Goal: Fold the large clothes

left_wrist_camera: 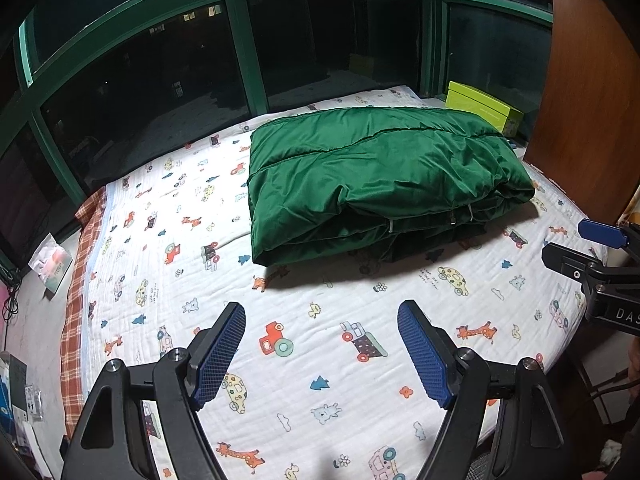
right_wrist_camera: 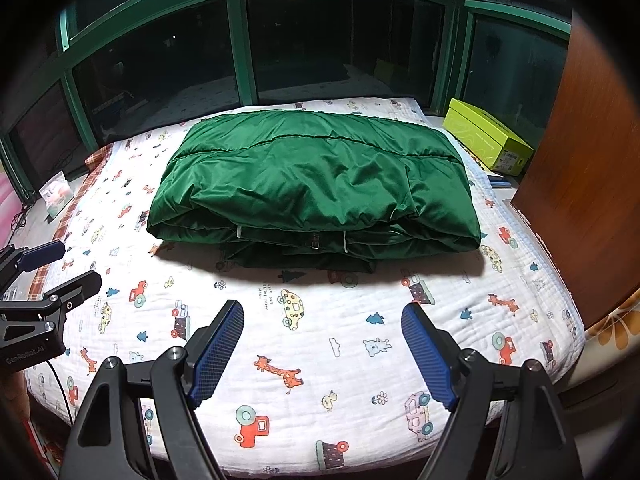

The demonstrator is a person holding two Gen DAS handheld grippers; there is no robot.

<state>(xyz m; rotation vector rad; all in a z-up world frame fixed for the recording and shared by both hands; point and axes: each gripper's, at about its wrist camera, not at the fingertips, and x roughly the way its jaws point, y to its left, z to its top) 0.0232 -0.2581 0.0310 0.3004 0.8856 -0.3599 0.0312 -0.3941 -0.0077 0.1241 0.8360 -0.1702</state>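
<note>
A large dark green padded garment (left_wrist_camera: 380, 184) (right_wrist_camera: 316, 188) lies folded into a thick rectangle on the bed's far half, its layered edges facing me. My left gripper (left_wrist_camera: 322, 320) hovers open above the printed sheet, well short of the garment, with nothing between its blue pads. My right gripper (right_wrist_camera: 322, 322) is likewise open and empty over the sheet in front of the garment. Each gripper shows at the edge of the other's view: the right gripper (left_wrist_camera: 592, 244) and the left gripper (right_wrist_camera: 52, 264).
The bed sheet (left_wrist_camera: 280, 380) (right_wrist_camera: 360, 360) is white with cartoon cars and giraffes. A lime-green box (left_wrist_camera: 484, 108) (right_wrist_camera: 488, 136) stands at the far right by a wooden cabinet (right_wrist_camera: 588, 168). Green-framed dark windows (right_wrist_camera: 240, 48) run behind. A small packet (left_wrist_camera: 50, 262) lies on the left ledge.
</note>
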